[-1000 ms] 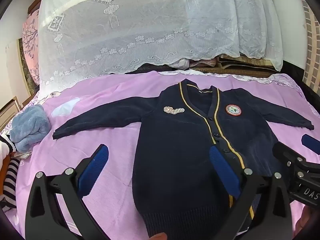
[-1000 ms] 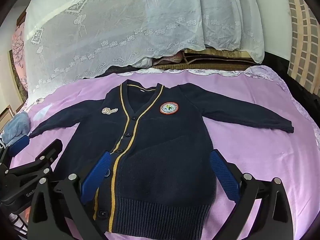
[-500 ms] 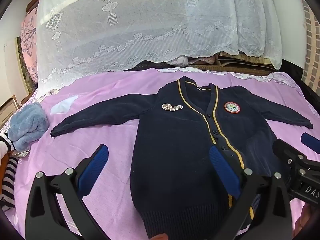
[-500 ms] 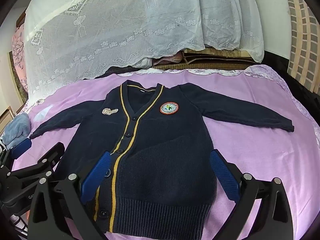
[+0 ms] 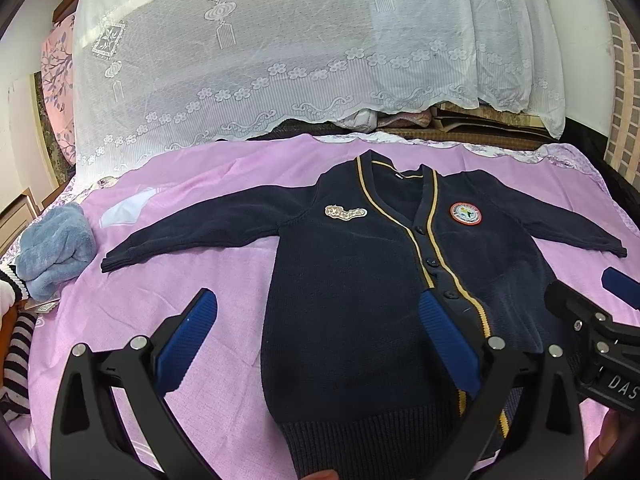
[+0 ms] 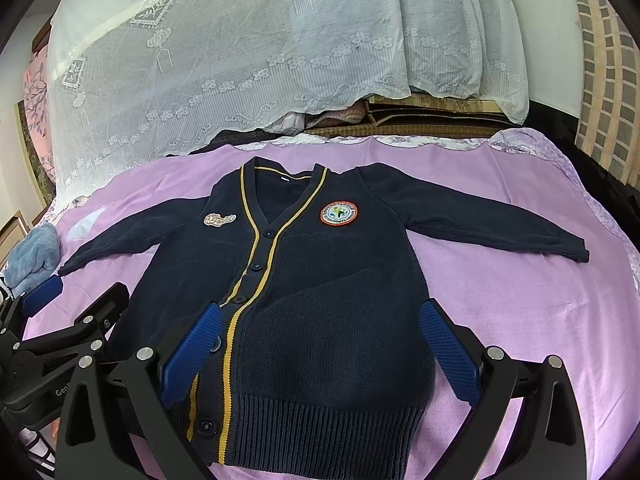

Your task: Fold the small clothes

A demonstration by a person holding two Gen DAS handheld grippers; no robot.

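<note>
A small navy cardigan [image 5: 352,280] with yellow trim, buttons and a round red badge lies flat, face up, on a purple sheet [image 5: 200,184], both sleeves spread out. It also shows in the right wrist view [image 6: 320,280]. My left gripper [image 5: 316,340] is open and empty, held above the cardigan's lower left side. My right gripper [image 6: 320,344] is open and empty above the lower hem. Each gripper shows at the edge of the other's view.
A light blue folded towel [image 5: 52,248] and a striped garment [image 5: 16,356] lie at the left edge of the bed. A white lace cover [image 5: 280,48] drapes over piled bedding at the back. A tiled wall [image 6: 608,80] stands at the right.
Both grippers have drawn back and risen slightly, so the cardigan sits a little lower in both views. The cardigan itself has not moved.
</note>
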